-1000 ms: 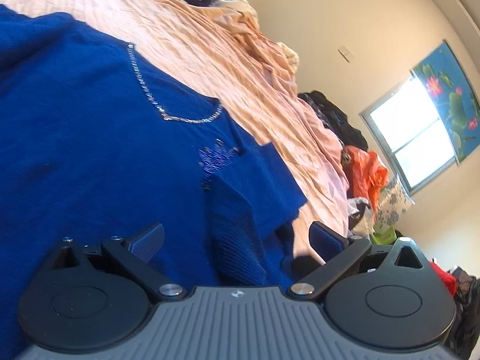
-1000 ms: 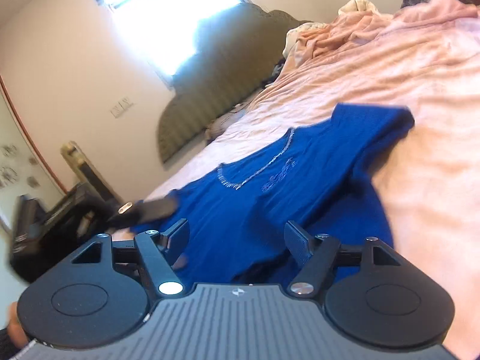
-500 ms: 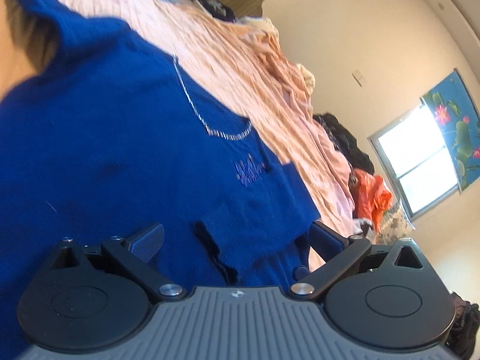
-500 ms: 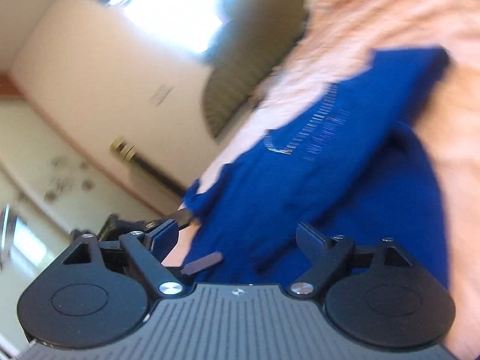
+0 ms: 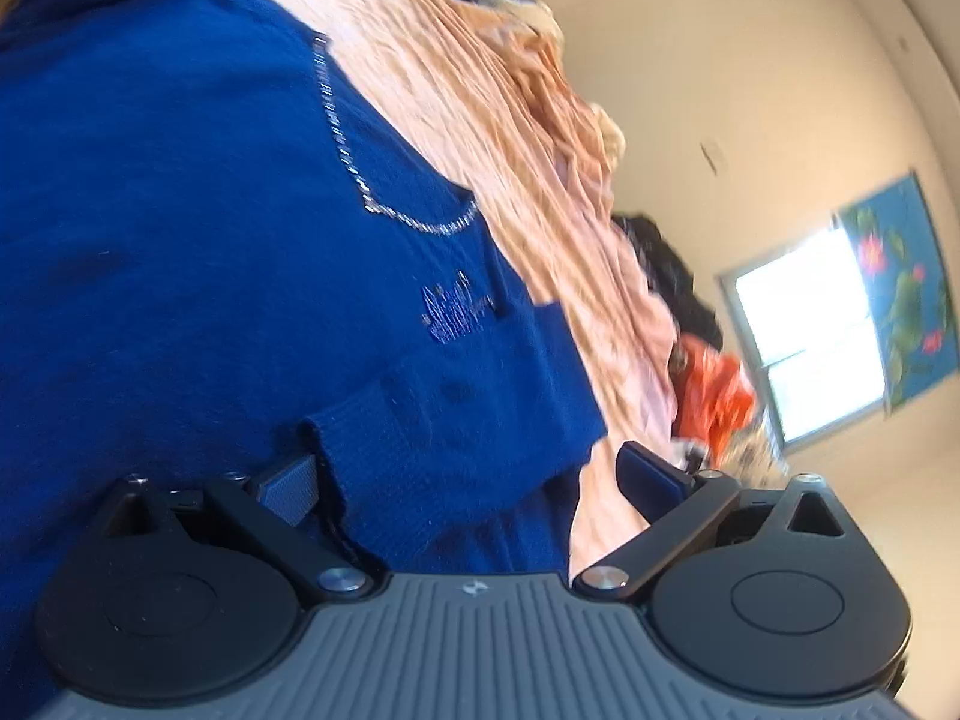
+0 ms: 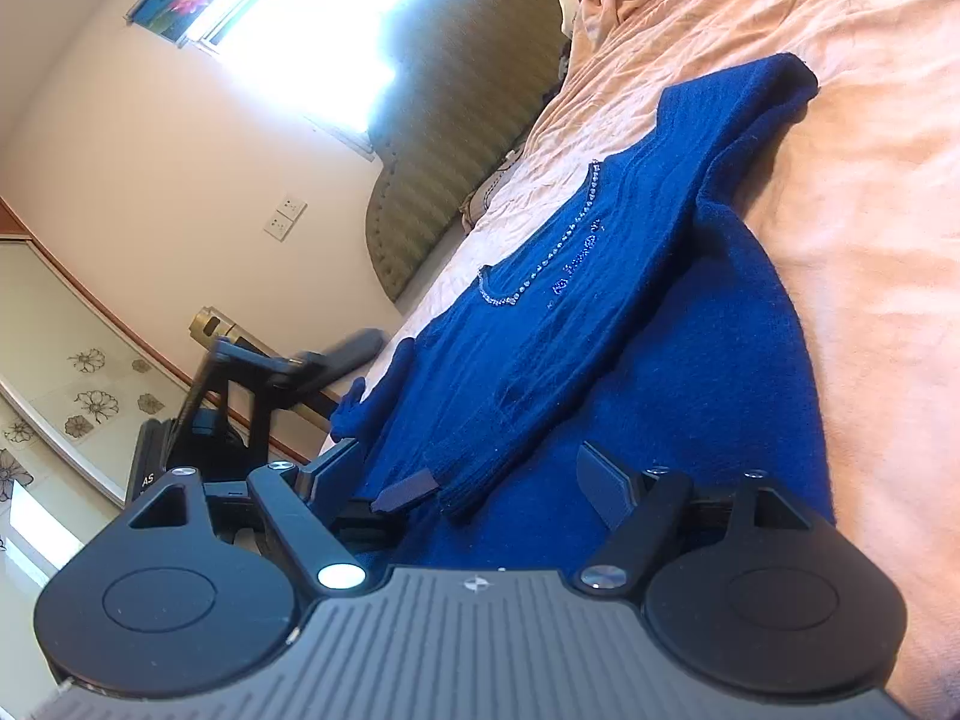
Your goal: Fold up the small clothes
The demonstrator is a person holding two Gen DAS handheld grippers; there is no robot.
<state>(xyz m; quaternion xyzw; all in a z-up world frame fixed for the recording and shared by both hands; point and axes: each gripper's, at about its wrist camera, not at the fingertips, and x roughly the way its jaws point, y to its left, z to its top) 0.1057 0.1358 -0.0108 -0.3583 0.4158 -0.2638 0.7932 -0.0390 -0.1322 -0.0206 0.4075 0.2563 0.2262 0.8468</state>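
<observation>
1. A blue knitted sweater (image 5: 198, 252) fills the left and near part of the view, lying on a wrinkled peach bedsheet (image 5: 510, 138)
2. A line of silver beads (image 5: 354, 168) runs along its neckline, with a small sparkly motif (image 5: 456, 312) just below
3. The left gripper (image 5: 468, 480) has its jaws spread wide, and a ribbed sleeve cuff (image 5: 420, 456) lies between them, right beside the left finger
4. Far right, a bright window (image 5: 804, 348) sits next to a floral curtain (image 5: 900, 300); orange cloth (image 5: 714, 390) lies piled below
</observation>
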